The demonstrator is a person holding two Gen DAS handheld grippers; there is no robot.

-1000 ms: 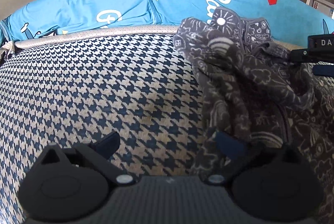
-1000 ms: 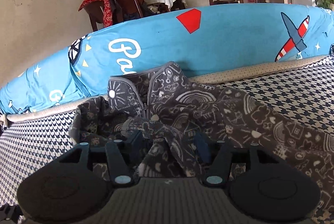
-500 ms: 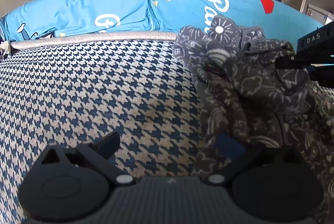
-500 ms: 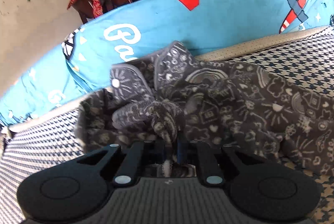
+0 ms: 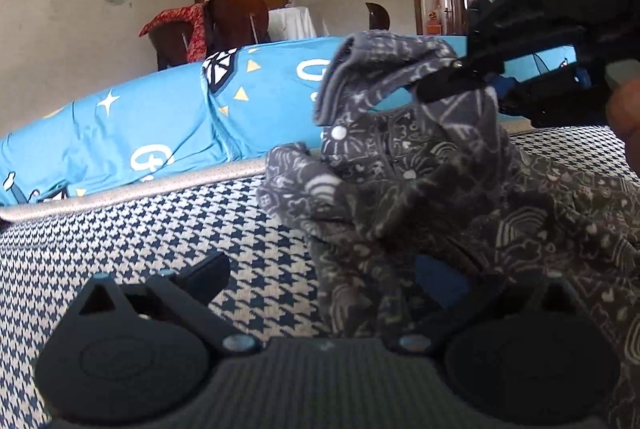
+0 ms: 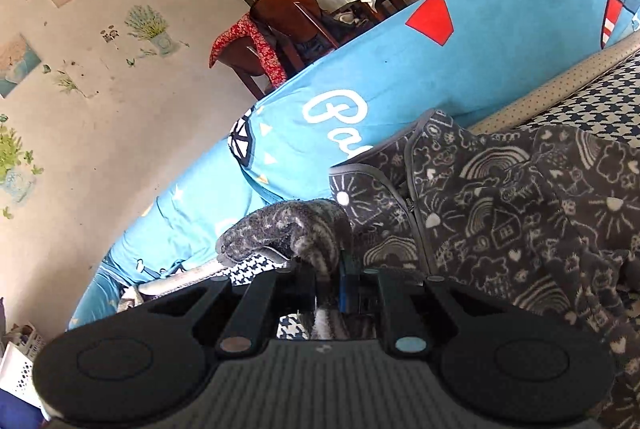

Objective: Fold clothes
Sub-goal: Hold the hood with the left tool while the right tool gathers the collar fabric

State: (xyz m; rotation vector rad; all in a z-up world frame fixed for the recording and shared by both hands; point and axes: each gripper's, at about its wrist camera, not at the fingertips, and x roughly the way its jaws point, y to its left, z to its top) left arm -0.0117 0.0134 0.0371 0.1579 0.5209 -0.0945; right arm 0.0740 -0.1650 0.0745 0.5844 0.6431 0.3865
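At the lower left of the left wrist view the left gripper [image 5: 320,277] stands with its jaws wide; a hanging fold of the grey patterned garment [image 5: 420,181] falls between them, seemingly unpinched. The garment lies heaped on the houndstooth cover [image 5: 160,249], centre to right, before the blue cushion [image 5: 160,125]. At upper right the right gripper [image 5: 452,85] has its jaws pinched narrow on a raised fold of the garment

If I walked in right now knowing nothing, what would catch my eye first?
Probably the dark grey doodle-print garment heaped on the houndstooth cover, one bunched end pinched in the right gripper and raised off the heap. Behind it runs a bright blue cartoon-print cushion.
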